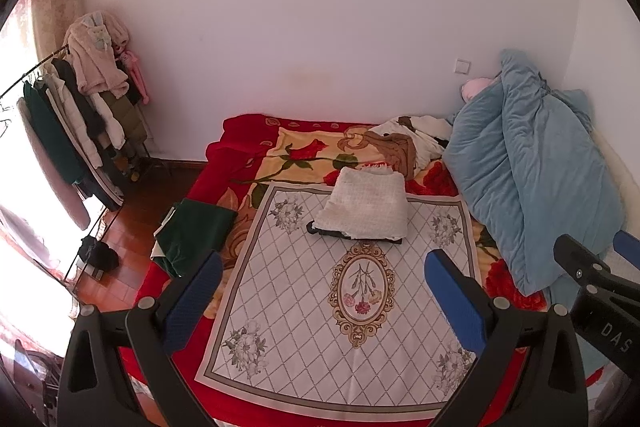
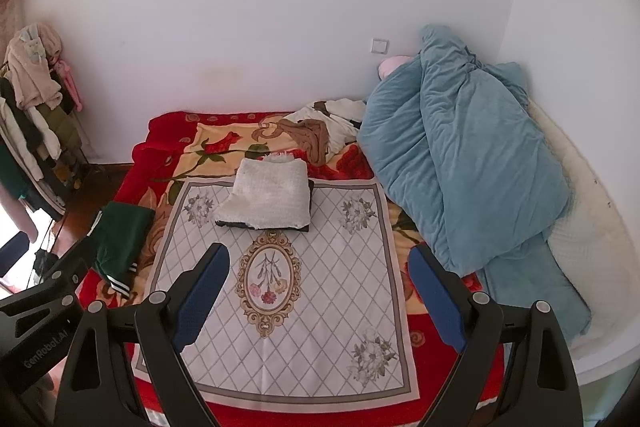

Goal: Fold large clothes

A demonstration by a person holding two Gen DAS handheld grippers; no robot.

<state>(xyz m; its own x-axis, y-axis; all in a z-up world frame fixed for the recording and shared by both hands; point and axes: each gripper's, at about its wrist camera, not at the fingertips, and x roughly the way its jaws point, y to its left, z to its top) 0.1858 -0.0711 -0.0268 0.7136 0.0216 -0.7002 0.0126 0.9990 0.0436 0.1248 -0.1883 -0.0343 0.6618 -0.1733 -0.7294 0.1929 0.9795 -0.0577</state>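
A folded white knit garment (image 1: 366,205) (image 2: 269,195) lies on top of a folded black one (image 1: 320,228) (image 2: 310,187) at the far end of a patterned white mat (image 1: 312,311) (image 2: 304,307) on the bed. A folded dark green garment (image 1: 196,233) (image 2: 120,235) rests at the bed's left edge. Crumpled white and brown clothes (image 1: 408,143) (image 2: 320,131) are heaped by the wall. My left gripper (image 1: 324,301) hangs open and empty above the mat's near half. My right gripper (image 2: 318,293) is likewise open and empty, and shows in the left wrist view (image 1: 596,263).
A bulky blue quilt (image 1: 528,179) (image 2: 460,171) fills the right side of the bed. The red floral blanket (image 1: 240,155) (image 2: 168,147) covers the mattress. A clothes rack (image 1: 72,115) (image 2: 28,115) with hanging coats stands on the wooden floor to the left.
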